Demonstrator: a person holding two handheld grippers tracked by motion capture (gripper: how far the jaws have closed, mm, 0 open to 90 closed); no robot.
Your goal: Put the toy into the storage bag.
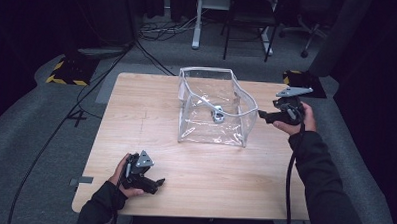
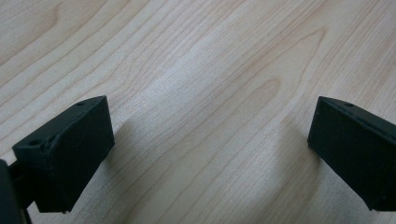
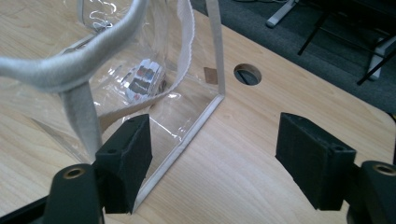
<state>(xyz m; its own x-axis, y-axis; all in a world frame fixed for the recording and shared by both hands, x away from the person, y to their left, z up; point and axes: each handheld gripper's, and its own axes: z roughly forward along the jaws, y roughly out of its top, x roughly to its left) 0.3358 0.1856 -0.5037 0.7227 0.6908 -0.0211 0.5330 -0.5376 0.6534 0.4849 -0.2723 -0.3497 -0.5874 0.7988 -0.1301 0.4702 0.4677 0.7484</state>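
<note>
Inside clear bag point(image 1: 214, 110), small item point(image 1: 218, 114) blurred, right gripper point(image 1: 262, 114) beside.

bag point(image 1: 214, 110): clear glossy plastic, cloth trim | table point(image 1: 136, 115): matt pale wood

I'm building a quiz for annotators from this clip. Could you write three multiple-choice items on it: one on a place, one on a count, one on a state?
1. Where does the clear plastic bag stand?
A. on the wooden table
B. on the floor
C. on a chair

2. How many small items lie inside the bag?
A. none
B. one
C. four

3. How do the left gripper jaws stand?
A. shut on the bag
B. shut on nothing
C. open over bare wood

Answers: 1 A, the high view shows it on the tabletop; 2 B, a single small packet rests on its bottom; 3 C, wood shows between the spread jaws.
</note>
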